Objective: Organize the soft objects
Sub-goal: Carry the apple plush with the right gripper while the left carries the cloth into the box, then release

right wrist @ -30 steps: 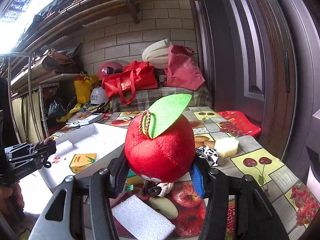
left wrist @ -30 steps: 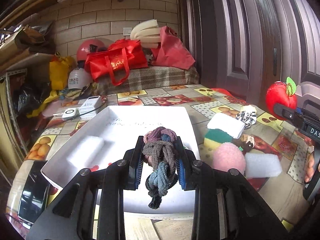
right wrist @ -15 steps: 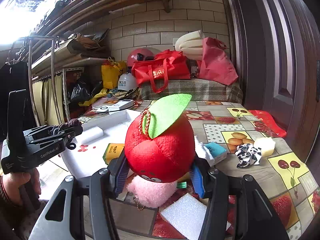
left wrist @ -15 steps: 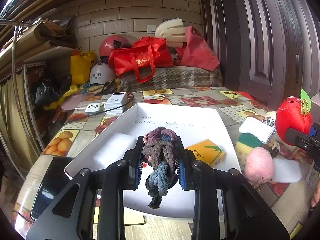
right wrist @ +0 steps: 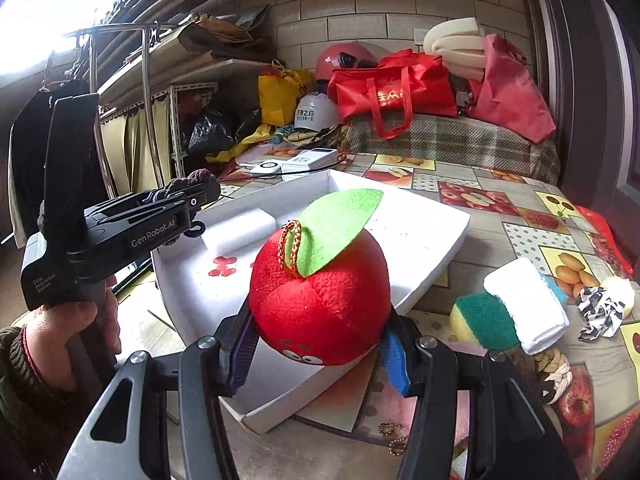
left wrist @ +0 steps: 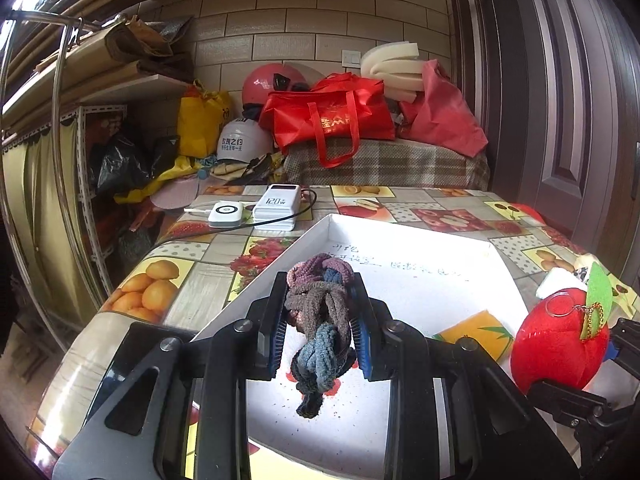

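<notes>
Fruit-print oilcloth worktop, brick wall behind. Left tool clamped on a braided grey, mauve and blue fabric knot, held over the shallow white cardboard tray. Right tool clamped on a red plush apple with green felt leaf, over the tray's near corner. Green-yellow sponge lies just beside the tray.

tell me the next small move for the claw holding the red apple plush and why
Probably lower the right claw a little further over the white tray and open it. Its pads grip the red apple plush, which hangs above the tray's near edge, and bare floor shows beside the white foam block. The left claw, shut on the braided hair ties, hovers over the tray's other side, so paths look separate.
</notes>
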`<action>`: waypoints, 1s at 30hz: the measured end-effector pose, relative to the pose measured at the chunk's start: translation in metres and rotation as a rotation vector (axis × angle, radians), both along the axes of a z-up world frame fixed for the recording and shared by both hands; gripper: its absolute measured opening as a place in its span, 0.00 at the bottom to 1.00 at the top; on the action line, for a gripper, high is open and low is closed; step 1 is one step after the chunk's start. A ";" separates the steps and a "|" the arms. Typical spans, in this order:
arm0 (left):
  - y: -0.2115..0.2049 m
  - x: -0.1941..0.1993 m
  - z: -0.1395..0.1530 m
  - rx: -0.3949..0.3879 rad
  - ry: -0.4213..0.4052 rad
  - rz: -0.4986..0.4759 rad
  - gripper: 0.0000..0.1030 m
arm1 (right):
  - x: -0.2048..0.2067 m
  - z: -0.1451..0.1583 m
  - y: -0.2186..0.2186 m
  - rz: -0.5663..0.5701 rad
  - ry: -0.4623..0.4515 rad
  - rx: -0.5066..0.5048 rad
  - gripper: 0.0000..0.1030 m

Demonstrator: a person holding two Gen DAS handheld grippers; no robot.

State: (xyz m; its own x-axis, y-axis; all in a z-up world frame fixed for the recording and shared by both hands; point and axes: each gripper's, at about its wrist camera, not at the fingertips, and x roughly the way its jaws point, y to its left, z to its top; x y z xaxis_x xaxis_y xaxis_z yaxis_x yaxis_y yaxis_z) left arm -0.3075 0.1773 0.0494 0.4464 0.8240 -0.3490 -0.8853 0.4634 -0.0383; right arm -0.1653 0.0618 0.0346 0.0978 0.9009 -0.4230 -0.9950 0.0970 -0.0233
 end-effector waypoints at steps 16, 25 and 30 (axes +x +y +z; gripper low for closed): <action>0.030 0.017 -0.001 -0.051 -0.007 -0.022 0.27 | -0.007 -0.020 0.063 0.081 0.078 -0.221 0.52; 0.038 0.033 -0.001 -0.040 0.045 -0.030 0.27 | 0.025 -0.006 0.079 -0.123 0.057 -0.123 0.53; 0.038 0.036 -0.002 -0.037 0.058 -0.036 0.27 | 0.021 0.000 0.077 -0.133 0.023 -0.075 0.53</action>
State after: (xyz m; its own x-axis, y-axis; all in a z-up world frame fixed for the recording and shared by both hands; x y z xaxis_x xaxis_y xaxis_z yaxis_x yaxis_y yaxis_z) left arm -0.2718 0.2158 0.0472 0.4536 0.7939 -0.4049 -0.8693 0.4942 -0.0049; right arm -0.1448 0.1384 0.0344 0.2039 0.8465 -0.4918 -0.9737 0.2273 -0.0126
